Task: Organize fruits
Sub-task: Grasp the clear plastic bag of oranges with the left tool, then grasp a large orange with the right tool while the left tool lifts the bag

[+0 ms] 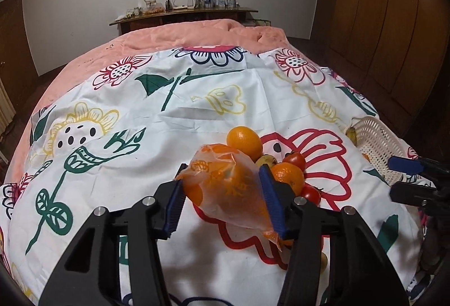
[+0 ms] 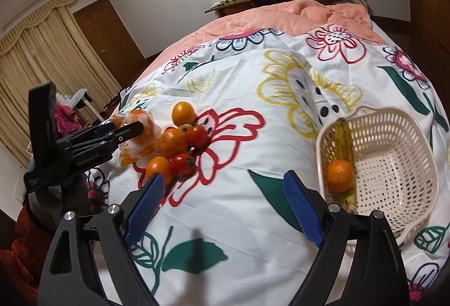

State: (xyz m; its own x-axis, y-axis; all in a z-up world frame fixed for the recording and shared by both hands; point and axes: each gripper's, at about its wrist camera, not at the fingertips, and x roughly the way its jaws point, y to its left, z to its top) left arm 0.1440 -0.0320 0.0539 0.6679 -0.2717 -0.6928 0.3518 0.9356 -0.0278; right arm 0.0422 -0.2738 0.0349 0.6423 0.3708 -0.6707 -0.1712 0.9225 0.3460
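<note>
Left wrist view: left tool [image 1: 222,193] angled downward over the bed [image 1: 197,109], pads clamped on a plastic bag [image 1: 230,188] beside loose fruit. Right tool [image 2: 225,204] wide apart, empty, basket [image 2: 393,165] just right of it.

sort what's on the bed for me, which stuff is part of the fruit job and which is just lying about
Job: oranges, tomatoes, plastic bag in the left gripper, basket holding an orange and a banana, right gripper.

Lying about: floral sheet, pink quilt, cluttered desk.
</note>
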